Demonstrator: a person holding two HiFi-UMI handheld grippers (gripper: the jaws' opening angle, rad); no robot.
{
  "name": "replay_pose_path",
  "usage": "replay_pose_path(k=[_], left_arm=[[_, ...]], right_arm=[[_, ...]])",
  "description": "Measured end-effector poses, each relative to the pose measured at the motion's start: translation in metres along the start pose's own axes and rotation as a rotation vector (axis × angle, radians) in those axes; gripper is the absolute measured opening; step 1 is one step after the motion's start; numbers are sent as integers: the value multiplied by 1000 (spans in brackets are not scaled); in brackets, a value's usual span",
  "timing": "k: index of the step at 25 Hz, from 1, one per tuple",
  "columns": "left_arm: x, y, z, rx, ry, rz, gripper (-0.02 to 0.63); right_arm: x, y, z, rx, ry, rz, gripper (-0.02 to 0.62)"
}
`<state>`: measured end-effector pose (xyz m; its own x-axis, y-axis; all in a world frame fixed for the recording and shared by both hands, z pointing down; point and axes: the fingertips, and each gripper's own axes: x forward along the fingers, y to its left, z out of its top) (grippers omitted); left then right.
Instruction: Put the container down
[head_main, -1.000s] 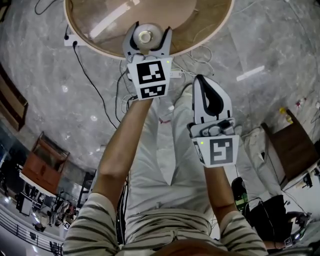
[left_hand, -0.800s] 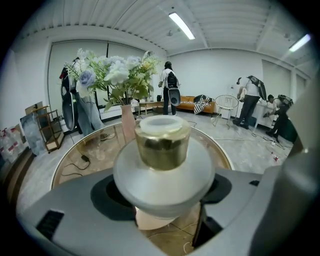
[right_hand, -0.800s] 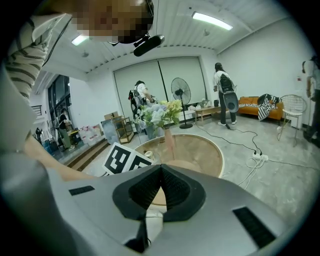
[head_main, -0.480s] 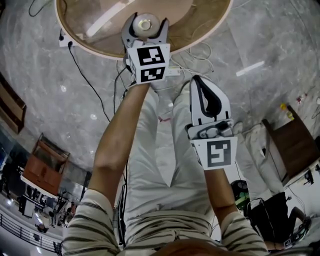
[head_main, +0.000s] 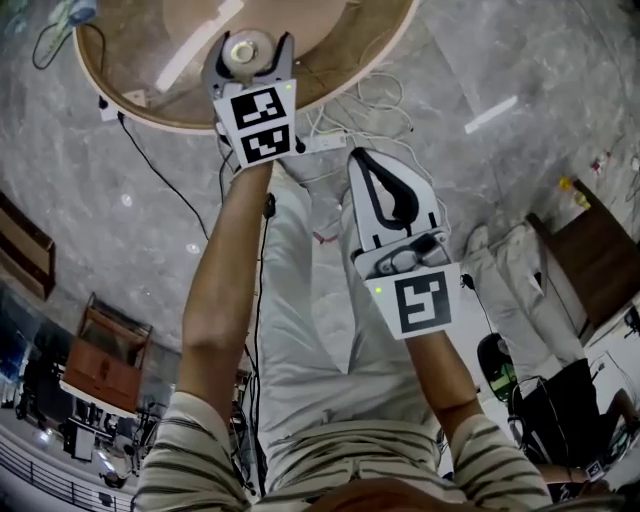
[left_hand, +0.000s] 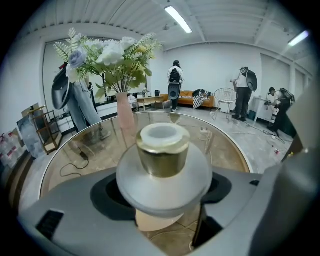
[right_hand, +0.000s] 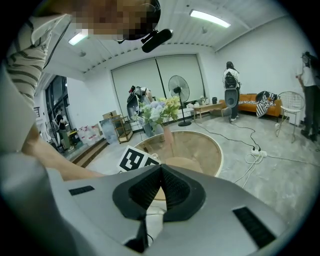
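The container (head_main: 243, 48) is a round white jar with a gold band and a white cap. My left gripper (head_main: 250, 55) is shut on its wide white body, holding it upright over the round glass table (head_main: 130, 110). In the left gripper view the container (left_hand: 164, 165) fills the space between the jaws of the left gripper (left_hand: 163, 194), with the glass tabletop (left_hand: 95, 150) close beneath; whether it touches the glass I cannot tell. My right gripper (head_main: 365, 158) is shut and empty, held nearer the person's body over the floor. Its pads meet in the right gripper view (right_hand: 160, 172).
A pink vase of flowers (left_hand: 125, 107) stands at the far side of the table. A power strip and cables (head_main: 345, 110) lie on the floor below the table's edge. Several people (left_hand: 175, 85) stand far back in the room. Brown furniture (head_main: 590, 270) is at the right.
My left gripper, still holding the container, has sunk toward the glass top and shifted left in the head view. The right gripper has kept its place.
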<state>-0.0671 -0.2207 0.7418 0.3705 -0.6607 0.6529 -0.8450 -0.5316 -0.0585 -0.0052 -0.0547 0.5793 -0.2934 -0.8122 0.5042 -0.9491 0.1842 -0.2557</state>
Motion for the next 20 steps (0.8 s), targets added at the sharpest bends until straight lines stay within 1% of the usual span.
replay_pose_path(k=[3, 6, 8, 12, 16, 20], left_arm=[[-3, -3, 6, 1, -17, -9, 336], [-8, -1, 17, -21, -24, -21, 368], [-16, -3, 23, -32, -28, -33, 374], [-43, -5, 33, -25, -33, -34, 377], [-72, -11, 41, -32, -25, -29, 377], [-104, -12, 64, -52, -59, -20, 375]], right_arm=[[-4, 0, 2, 5, -12, -12, 8], [-8, 2, 8, 0, -22, -20, 8], [-13, 4, 11, -8, -30, -25, 8], [-28, 8, 22, -9, -58, -19, 8], [-48, 9, 35, -6, -70, -31, 8], [-64, 13, 54, -25, -105, -29, 8]])
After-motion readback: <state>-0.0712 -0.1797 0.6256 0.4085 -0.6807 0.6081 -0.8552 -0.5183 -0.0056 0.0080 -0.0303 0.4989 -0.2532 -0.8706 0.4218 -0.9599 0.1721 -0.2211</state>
